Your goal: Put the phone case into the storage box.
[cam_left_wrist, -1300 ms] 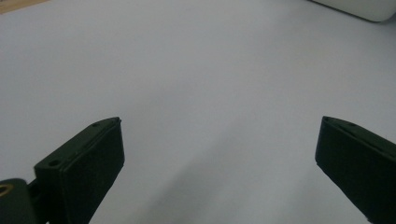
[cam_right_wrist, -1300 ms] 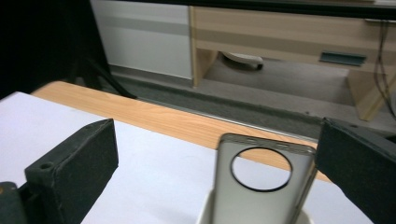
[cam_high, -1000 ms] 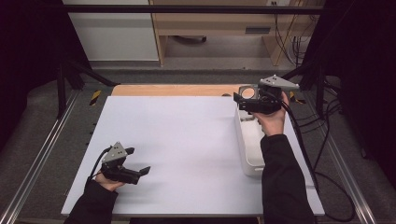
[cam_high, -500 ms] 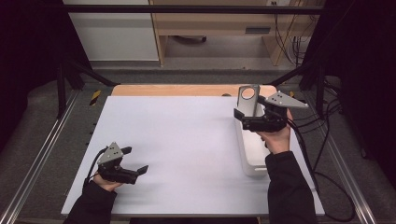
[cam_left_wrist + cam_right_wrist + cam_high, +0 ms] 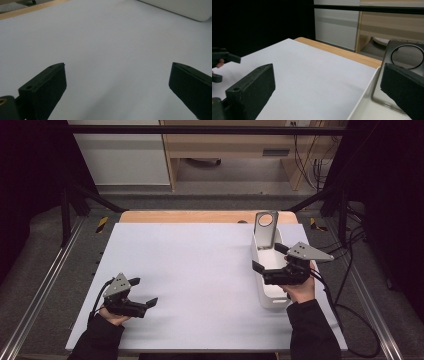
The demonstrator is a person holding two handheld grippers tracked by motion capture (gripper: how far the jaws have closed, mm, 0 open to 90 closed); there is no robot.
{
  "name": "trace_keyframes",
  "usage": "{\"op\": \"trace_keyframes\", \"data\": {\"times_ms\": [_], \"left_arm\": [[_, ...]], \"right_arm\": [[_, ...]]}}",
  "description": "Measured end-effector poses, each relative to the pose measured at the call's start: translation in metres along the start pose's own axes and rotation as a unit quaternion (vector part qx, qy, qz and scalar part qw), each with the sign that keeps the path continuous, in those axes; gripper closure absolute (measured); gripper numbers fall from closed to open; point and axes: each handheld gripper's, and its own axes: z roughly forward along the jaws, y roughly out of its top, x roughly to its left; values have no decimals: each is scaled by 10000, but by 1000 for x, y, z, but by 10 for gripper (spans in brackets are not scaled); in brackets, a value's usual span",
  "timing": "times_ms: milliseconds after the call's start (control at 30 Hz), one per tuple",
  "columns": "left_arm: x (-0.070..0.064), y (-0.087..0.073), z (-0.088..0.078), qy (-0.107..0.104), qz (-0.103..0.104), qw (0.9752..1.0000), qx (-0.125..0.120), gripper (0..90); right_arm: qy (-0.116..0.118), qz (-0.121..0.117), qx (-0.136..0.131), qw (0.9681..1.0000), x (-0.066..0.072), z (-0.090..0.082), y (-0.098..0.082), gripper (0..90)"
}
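White tray [image 5: 270,295] sits along the worktop's [image 5: 200,270] right edge, with a grey metal plate [image 5: 265,227] bearing a round hole standing upright at its far end. Your right gripper [image 5: 265,260] hovers above the tray's middle, jaws spread wide and grasping nothing. Your left gripper [image 5: 142,292] rests near the front-left corner of the worktop, jaws likewise parted and empty, well apart from the tray.

Table top [image 5: 200,270]: matt white, smooth.
Table edge [image 5: 200,216]: wood.
Tray [image 5: 272,296]: smooth white plastic.
Plate [image 5: 265,230]: grey metal.
Jaws: matt black plastic.
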Motion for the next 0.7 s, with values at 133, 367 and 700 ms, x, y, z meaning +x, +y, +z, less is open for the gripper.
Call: {"op": "trace_keyframes", "data": {"times_ms": [133, 367, 700], "left_arm": [[0, 0, 0, 4, -10, 10000, -24, 7], [-1, -1, 0, 20, 2, 10000, -21, 7], [-2, -1, -1, 20, 2, 10000, -91, 7]], "right_arm": [[51, 34, -45, 10000, -4, -11, -12, 1], [72, 104, -75, 9999, -11, -27, -31, 1], [-13, 58, -58, 10000, -19, -44, -54, 0]]}}
